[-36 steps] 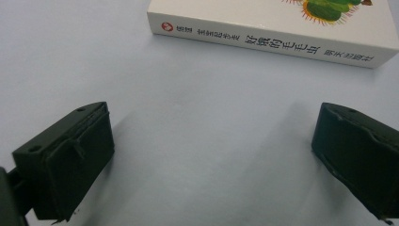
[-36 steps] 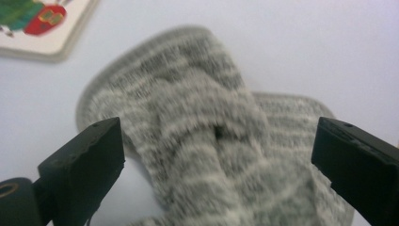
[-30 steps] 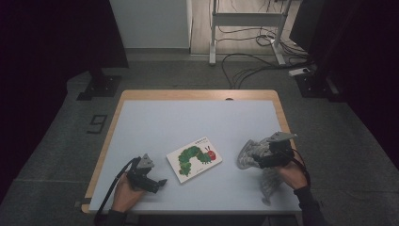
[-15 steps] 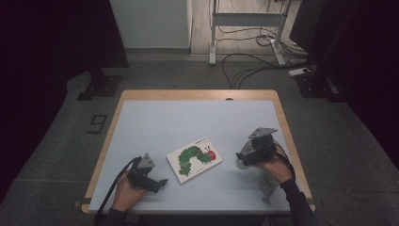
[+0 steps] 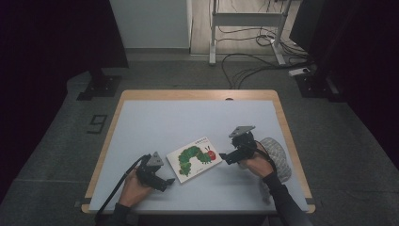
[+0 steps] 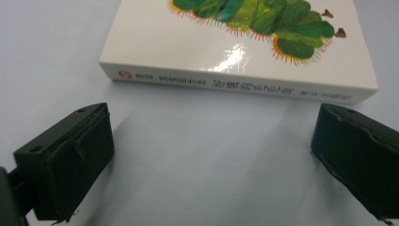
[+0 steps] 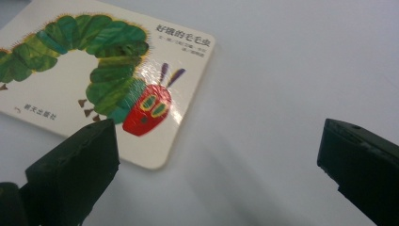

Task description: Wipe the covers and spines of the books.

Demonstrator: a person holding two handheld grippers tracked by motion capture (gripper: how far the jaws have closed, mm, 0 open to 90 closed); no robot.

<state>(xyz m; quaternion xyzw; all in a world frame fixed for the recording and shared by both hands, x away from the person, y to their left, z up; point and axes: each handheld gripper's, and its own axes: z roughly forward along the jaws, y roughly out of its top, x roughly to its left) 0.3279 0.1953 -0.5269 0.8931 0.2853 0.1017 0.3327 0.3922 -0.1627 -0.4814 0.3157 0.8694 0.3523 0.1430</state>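
On either side of the book [image 5: 194,158], which lies flat near the surface's [image 5: 188,117] front, the left gripper [image 5: 165,181] and right gripper [image 5: 225,157] wait with jaws open and empty, seemingly poised to open it.

In the left gripper view, the white caterpillar board book [image 6: 235,52] is cut off by the top edge; its spine lettering is too blurred to read.

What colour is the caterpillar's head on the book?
Red, on the book; clearest in the right gripper view.
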